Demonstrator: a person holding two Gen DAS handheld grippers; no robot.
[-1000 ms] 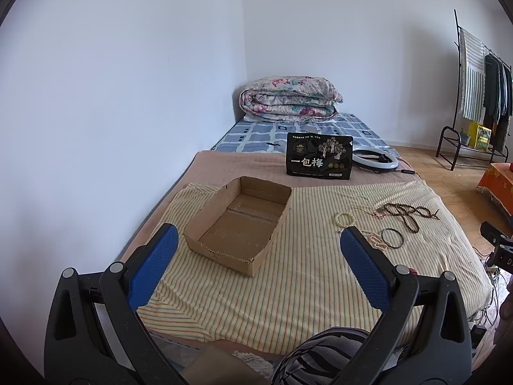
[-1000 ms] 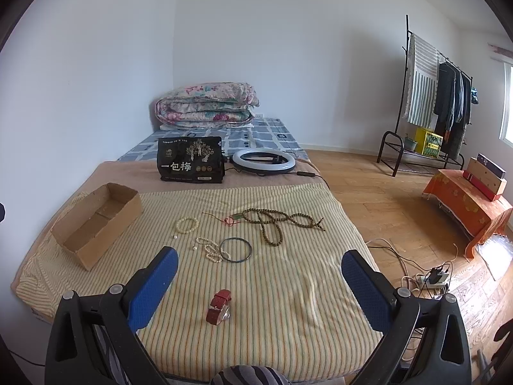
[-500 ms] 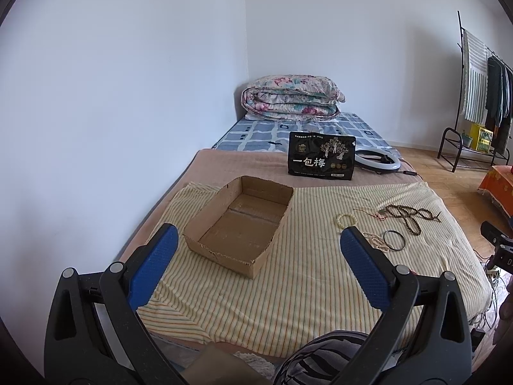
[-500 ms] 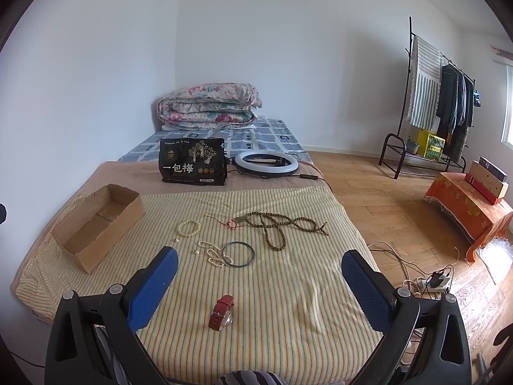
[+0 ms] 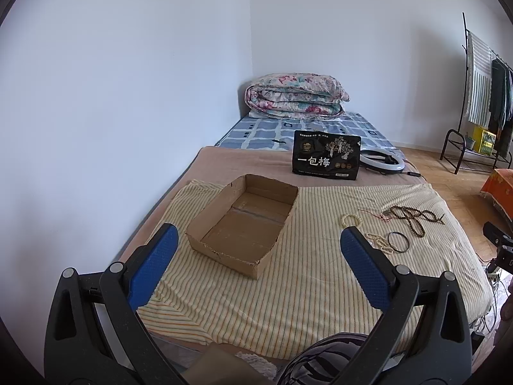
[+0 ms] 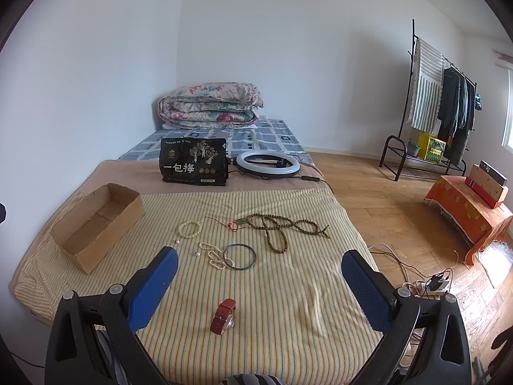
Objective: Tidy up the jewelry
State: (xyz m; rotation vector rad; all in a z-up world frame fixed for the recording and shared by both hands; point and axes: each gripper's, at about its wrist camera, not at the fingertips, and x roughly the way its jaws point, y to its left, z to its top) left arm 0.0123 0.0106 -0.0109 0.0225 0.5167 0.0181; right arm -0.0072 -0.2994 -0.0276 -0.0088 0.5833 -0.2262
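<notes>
Black bag (image 6: pixel 193 162) behind box (image 6: pixel 96 224)

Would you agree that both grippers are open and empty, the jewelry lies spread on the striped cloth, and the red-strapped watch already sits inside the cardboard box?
Not quite: the cardboard box is empty, as the left wrist view shows. The red-strapped watch lies on the striped cloth, nearest the right gripper in the right wrist view. The rest holds: the left gripper is also open and empty.
</notes>
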